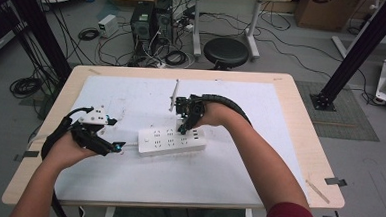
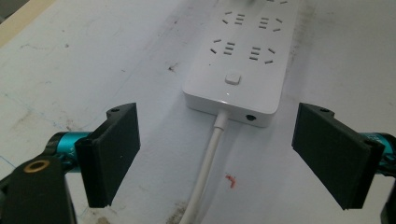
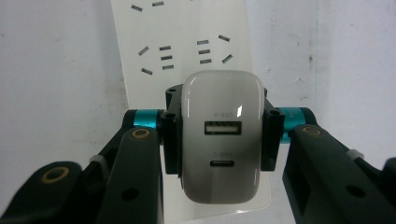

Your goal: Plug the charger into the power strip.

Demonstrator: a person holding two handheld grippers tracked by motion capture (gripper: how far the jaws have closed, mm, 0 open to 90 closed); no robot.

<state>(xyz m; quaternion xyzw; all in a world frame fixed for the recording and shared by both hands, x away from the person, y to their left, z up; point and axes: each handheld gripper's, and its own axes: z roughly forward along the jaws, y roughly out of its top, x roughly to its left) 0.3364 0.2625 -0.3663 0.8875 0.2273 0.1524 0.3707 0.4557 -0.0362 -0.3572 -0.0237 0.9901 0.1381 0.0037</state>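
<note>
Likely plugging in: right gripper (image 3: 219, 135) clamped on a white charger (image 3: 221, 140) with two ports facing up, held over the strip (image 1: 171, 141) mid-table. Left gripper (image 2: 217, 154) spread wide astride the cord (image 2: 205, 168) at the strip's switch end, gripping nothing. Next, probably: line prongs up with a socket, press down.

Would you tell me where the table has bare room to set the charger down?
The white mat is bare between its far edge and the power strip, left of the white stick. The near strip is also bare. The middle is crowded: left gripper at the strip's cord end, right gripper holding the charger over it.
</note>
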